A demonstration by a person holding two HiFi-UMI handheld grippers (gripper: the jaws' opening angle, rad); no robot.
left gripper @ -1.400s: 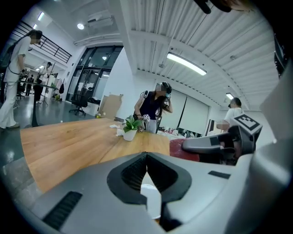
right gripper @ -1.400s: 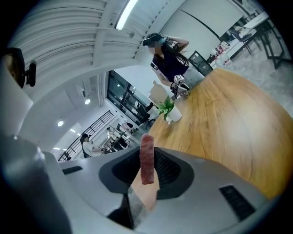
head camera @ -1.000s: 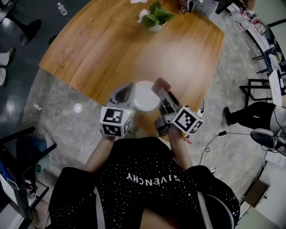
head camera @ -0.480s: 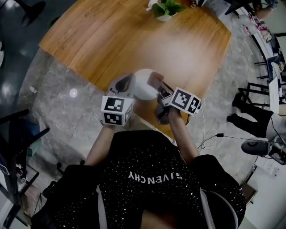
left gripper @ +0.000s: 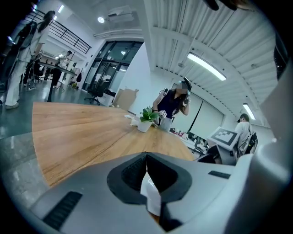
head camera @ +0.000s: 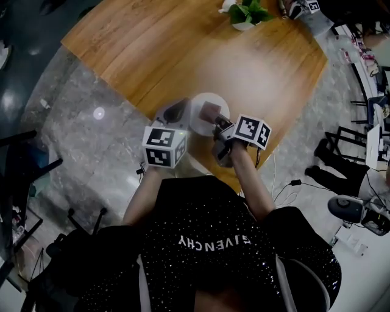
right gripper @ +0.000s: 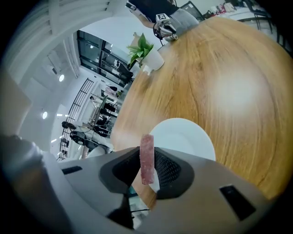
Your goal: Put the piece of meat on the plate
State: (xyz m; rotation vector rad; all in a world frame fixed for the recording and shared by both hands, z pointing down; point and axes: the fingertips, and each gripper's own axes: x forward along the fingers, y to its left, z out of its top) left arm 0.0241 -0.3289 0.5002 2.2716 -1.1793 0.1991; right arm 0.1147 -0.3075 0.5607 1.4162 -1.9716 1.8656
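The wooden table [head camera: 152,55] fills the scene ahead of you, its curved near edge running right under your hands, with grey stone floor [head camera: 79,140] off to the left. At the table's far end a person [left gripper: 174,103] stands.

Now your tools. Your left gripper [left gripper: 146,160] is in at the left, jaws drawn almost fully together, and a white sliver is pinched between the pads. That's the rim of the plate [head camera: 202,127]. Your right gripper [right gripper: 147,170] sits at the near right, tipped downward, with the jaws partway apart and clamped on the piece of meat [right gripper: 146,148].

The plate is white and round. It's at the near edge of the table, right between your two grippers, with its left rim in your left jaws.

Over on the far side of the tabletop there's a potted plant [head camera: 247,12], green leaves in a white pot, well apart from the action.

And the meat itself is a thin pinkish-red slab, standing on edge between the right pads, with its far end poking out past the jaw tips. It's over the plate, toward the near side. Whether its underside touches the plate, I can't tell.
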